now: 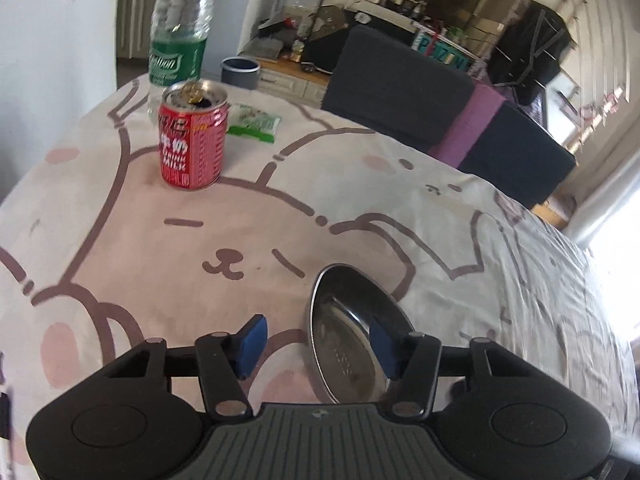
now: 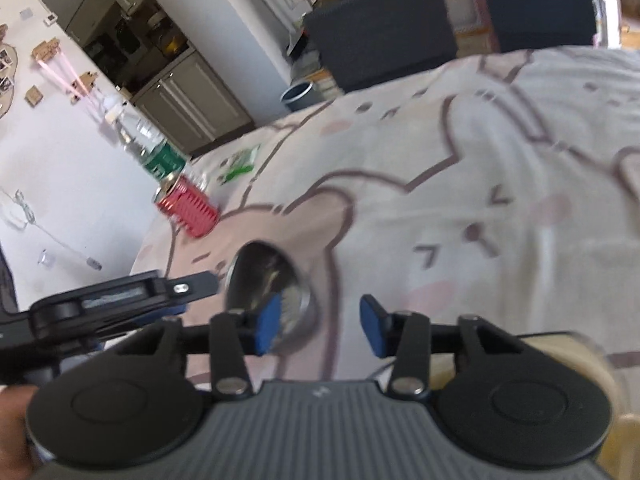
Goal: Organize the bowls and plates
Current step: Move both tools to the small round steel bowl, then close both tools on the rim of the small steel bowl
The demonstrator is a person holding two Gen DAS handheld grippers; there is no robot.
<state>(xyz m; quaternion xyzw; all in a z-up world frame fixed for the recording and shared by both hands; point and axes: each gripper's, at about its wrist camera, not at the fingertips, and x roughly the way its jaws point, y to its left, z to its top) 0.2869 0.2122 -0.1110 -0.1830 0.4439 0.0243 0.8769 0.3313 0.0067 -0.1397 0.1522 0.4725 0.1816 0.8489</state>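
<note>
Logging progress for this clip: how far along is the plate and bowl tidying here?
Early stage. Nothing looks stacked or put away: only one shiny steel bowl shows, lying on the bear-print tablecloth. In hand: the left gripper has one blue pad inside the bowl, jaws not clamped; the right gripper hovers open beside the bowl. Left: gripping and placing it. The red milk can and clear water bottle stand apart.

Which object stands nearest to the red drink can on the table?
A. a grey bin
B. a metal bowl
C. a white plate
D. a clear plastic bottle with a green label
D: the bottle stands just behind the red can; the metal bowl lies much nearer the camera.
</note>
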